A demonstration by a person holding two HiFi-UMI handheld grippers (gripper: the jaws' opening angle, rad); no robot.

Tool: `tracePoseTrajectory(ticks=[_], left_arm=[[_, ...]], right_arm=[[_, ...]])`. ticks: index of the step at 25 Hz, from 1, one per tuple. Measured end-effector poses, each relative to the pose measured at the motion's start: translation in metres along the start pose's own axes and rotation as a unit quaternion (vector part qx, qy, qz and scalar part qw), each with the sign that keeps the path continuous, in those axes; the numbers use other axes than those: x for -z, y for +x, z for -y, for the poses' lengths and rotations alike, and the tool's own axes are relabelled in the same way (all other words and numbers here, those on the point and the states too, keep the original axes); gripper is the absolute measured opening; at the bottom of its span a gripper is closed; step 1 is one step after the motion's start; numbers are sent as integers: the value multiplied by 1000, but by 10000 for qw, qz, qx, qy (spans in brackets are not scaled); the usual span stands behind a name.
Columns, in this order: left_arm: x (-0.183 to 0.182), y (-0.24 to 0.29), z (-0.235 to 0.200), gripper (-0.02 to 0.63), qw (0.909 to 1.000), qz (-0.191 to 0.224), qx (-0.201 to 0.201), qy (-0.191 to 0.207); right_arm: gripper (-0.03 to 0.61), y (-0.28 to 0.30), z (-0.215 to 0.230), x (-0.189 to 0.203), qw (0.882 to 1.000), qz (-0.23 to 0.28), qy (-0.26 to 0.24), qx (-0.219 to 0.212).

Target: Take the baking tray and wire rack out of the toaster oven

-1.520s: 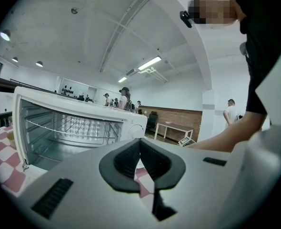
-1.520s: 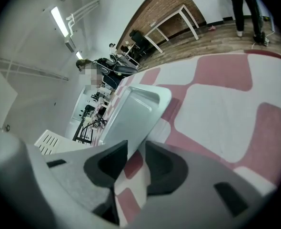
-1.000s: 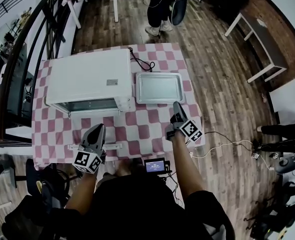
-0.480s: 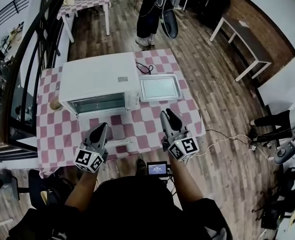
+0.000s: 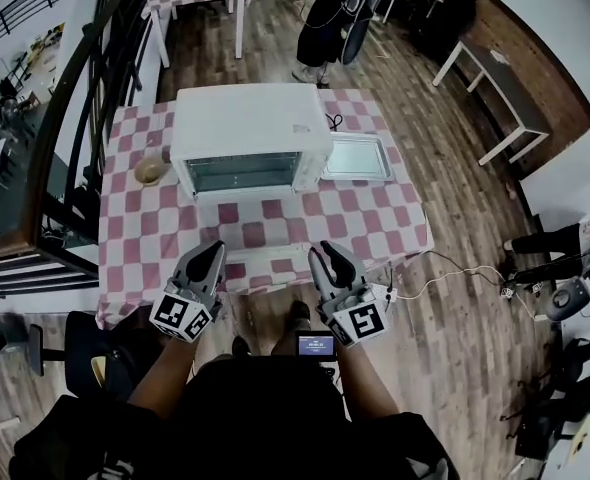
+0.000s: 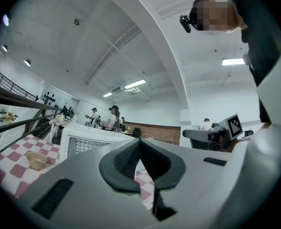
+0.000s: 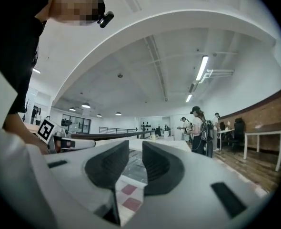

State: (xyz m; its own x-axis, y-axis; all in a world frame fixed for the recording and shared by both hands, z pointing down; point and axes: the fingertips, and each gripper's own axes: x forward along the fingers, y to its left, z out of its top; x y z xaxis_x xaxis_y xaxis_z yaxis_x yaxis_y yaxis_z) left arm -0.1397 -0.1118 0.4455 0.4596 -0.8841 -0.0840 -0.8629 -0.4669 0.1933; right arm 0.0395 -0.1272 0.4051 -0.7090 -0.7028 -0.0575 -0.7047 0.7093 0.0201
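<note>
Bowl (image 5: 150,171) at the far left of the counter (image 5: 385,223) is no part of my job. Next along, my left gripper (image 5: 212,251) hangs off the near edge of the counter, its fingers (image 6: 124,161) closed tip to tip on nothing.

The oven (image 5: 250,118) stands mid-counter. Its door looks dropped open toward me, with the pale handle (image 5: 265,257) lying between my two grippers. Through the mouth I see a glint of grid that I take for the rack (image 5: 240,172), so I judge it is still inside.

I expect the rack to be light and stiff. Its thin, smooth wires give my pads little to bite on, and it may catch on the side rails if I pull it crooked. I would pinch the front cross-wire near its middle, or take it at two spots with both grippers, and draw it out level.

My right gripper (image 5: 331,258) also hangs short of the counter. Its fingers (image 7: 162,168) stand a little apart with nothing between them, and they have just been closing.

Furthest right, the tray (image 5: 356,156) already lies on the counter, just beside the oven. It looks like thin sheet metal, stiff and light but slick on the flat. If I must shift it, the raised rim is the place to take hold.
</note>
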Motion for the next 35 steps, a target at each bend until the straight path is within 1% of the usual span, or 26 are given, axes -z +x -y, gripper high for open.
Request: tracePoseTrajectory(ticks=[2, 3, 5, 7, 8, 10, 12, 13, 16, 17, 18, 19, 21, 25, 27, 28, 29, 30, 33, 35], left_arm=[[1, -21, -4, -6, 10000, -13, 46, -85], [3, -29, -5, -8, 9998, -24, 120, -171], [9, -44, -8, -8, 9994, -53, 159, -291], [13, -56, -11, -7, 9995, -72, 42, -309], [14, -61, -12, -7, 9995, -69, -19, -316], [14, -67, -14, -6, 9994, -62, -91, -335], [12, -70, -14, -6, 9995, -56, -78, -296], [10, -72, -13, -6, 9997, -41, -55, -247], [2, -76, -20, -6, 9999, 11, -44, -159], [-1, -77, -22, -6, 9999, 24, -60, -158], [-3, -78, -24, -6, 9998, 38, -76, -155], [-5, -78, -26, -6, 9999, 52, -85, -138], [-7, -79, -31, -6, 9999, 63, -71, -62], [-3, -76, -45, -6, 9999, 2, -109, -41], [-1, -73, -54, -6, 9999, -18, -169, -33], [1, -71, -60, -6, 9998, -30, -199, -13], [2, -68, -67, -6, 9997, -45, -234, -4], [3, -64, -74, -6, 9996, -59, -271, -2], [-1, -51, -94, -6, 9992, -72, -387, -11], [-7, -40, -106, -6, 9989, -78, -456, -8]], right_arm=[[89, -2, -19, 18, 9997, -250, 7, 8], [89, -3, -26, 22, 9995, -284, 106, 34], [89, -4, -39, 23, 9987, -229, 456, 85], [89, -7, -53, 24, 9975, -158, 691, 45], [89, -9, -59, 24, 9970, -100, 769, -21], [89, -9, -73, 19, 9944, 143, 997, -307], [89, -6, -84, 15, 9894, 358, 1256, -637], [89, -4, -87, 14, 9865, 425, 1400, -736], [91, 6, -87, 19, 9763, 517, 1943, -798], [91, 9, -86, 22, 9705, 561, 2198, -820], [91, 13, -85, 23, 9618, 650, 2510, -875], [97, 17, -83, 23, 9504, 777, 2859, -945], [109, 29, -76, 26, 9231, 1041, 3564, -999], [112, 63, -52, 39, 8704, 1385, 4654, -820], [114, 84, -38, 51, 8401, 1518, 5157, -727], [119, 95, -31, 58, 8270, 1567, 5357, -681], [124, 106, -24, 65, 8176, 1591, 5498, -633], [127, 118, -17, 73, 8112, 1582, 5601, -561], [129, 152, 6, 104, 7953, 1423, 5891, -147], [129, 173, 20, 123, 7874, 1299, 6025, 111]])
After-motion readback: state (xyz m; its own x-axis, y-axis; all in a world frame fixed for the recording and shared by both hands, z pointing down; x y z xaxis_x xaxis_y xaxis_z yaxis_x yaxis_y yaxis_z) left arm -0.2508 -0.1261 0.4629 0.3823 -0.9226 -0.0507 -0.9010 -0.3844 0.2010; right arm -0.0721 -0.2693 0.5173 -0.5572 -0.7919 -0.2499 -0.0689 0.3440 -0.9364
